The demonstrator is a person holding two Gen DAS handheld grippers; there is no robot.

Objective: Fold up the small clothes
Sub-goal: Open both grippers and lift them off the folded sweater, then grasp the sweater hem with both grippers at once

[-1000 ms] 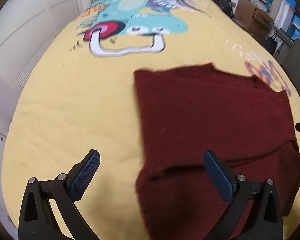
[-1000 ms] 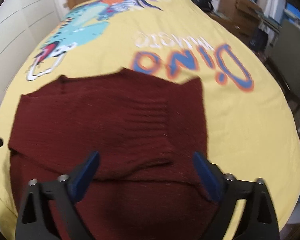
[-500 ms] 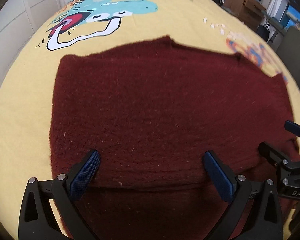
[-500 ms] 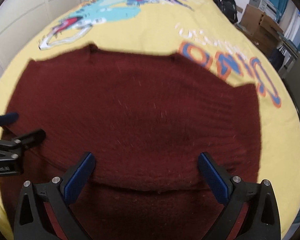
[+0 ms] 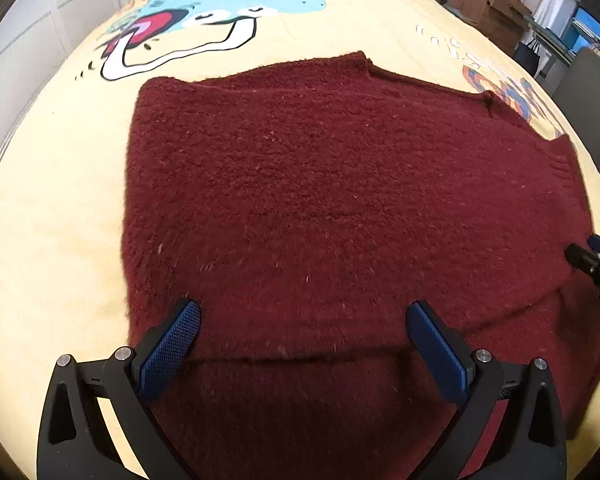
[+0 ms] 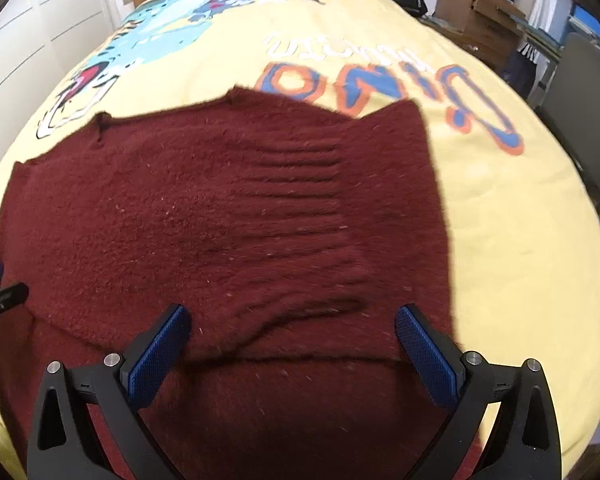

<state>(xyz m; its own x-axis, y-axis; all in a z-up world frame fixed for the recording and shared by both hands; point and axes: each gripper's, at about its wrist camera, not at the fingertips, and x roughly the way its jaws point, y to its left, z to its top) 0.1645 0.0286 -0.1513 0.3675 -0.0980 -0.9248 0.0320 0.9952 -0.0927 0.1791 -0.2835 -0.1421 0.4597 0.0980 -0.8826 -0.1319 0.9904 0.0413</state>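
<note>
Fingers spread wide on both tools, blue pads (image 5: 168, 344) of the left gripper (image 5: 304, 336) well apart and nothing pinched between them. Same story on the right gripper (image 6: 288, 336), its pads (image 6: 424, 356) splayed with only wool showing in the gap. Both hover low over the near part of the dark red knitted sweater (image 5: 332, 208), which lies spread across the yellow bedspread (image 5: 48, 216) and is doubled over on itself, a folded layer's edge running across just beyond the fingertips. From the right wrist view, a ribbed band (image 6: 300, 184) shows on the upper layer, and orange-and-blue lettering (image 6: 380, 92) peeks out beyond the sweater's far edge. Over on the left view, a cartoon dinosaur print (image 5: 204, 20) sits farther up the bed, and the right tool's tip pokes in at the frame's right edge.
</note>
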